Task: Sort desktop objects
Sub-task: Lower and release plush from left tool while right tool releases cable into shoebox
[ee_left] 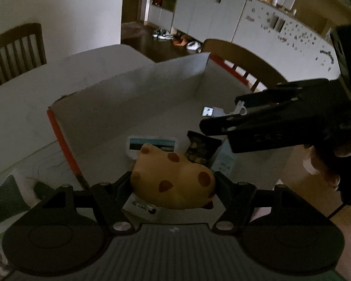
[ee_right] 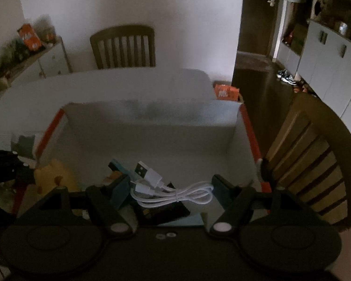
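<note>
In the left wrist view my left gripper [ee_left: 172, 176] is shut on a yellow plush toy [ee_left: 175, 164] with brown spots, held over the near end of a white cardboard box [ee_left: 128, 89] with orange edges. The toy [ee_right: 51, 175] also shows at the left of the right wrist view. My right gripper [ee_right: 170, 180] is shut on a bundled white USB cable [ee_right: 175, 193] above the box [ee_right: 152, 117]. From the left wrist view the right gripper [ee_left: 220, 113] hangs over the box's right side with a bit of cable [ee_left: 240, 109] sticking out.
On the box floor lie a white and blue card [ee_left: 152, 144], a dark packet [ee_left: 199, 149], a small picture card [ee_left: 208, 111] and a teal box [ee_right: 119, 187]. Wooden chairs [ee_right: 316, 159] [ee_right: 124, 46] stand around the white table [ee_left: 23, 98]. An orange package [ee_right: 225, 91] sits behind the box.
</note>
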Tool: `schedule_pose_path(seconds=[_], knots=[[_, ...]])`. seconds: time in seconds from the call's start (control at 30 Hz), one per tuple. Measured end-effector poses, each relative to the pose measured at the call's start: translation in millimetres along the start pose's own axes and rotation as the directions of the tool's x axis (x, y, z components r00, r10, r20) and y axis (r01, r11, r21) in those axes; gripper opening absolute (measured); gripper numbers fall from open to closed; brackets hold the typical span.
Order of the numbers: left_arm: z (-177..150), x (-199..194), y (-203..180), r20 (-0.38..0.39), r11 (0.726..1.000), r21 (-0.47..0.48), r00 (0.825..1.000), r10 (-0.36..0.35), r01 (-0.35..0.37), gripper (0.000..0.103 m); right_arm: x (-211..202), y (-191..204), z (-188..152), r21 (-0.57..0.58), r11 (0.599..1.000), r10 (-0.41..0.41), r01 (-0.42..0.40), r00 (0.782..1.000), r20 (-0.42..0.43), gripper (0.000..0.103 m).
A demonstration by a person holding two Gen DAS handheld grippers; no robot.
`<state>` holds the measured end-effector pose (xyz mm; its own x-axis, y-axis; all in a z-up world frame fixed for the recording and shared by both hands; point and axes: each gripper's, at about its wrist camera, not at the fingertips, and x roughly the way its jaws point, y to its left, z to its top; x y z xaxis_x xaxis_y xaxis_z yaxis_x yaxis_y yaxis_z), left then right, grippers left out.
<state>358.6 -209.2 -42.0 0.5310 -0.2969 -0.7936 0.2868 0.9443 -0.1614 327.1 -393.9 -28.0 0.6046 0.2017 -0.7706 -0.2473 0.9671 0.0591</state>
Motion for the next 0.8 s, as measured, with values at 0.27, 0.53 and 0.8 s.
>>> schedule_pose_path(seconds=[0.27,0.53,0.8], knots=[[12.9,19.9,1.0,-0.044,0.999,0.022,0.999,0.032,-0.031,0.073,31.6,5.4,17.7,-0.001,1.0,0.019,-0.019,0.997,-0.072,0.076],[11.8,34.4,-15.8,-0.1,0.99,0.128,0.992,0.073,-0.06,0.073,63.0,4.7,22.7,0.02,1.0,0.023,-0.02,0.977,-0.214,0.076],[8.7,38.1,-18.2,-0.139,0.988,0.145,0.988,0.07,-0.05,0.074,69.9,3.6,18.8,0.025,0.999,0.029,-0.024,0.963,-0.269,0.076]])
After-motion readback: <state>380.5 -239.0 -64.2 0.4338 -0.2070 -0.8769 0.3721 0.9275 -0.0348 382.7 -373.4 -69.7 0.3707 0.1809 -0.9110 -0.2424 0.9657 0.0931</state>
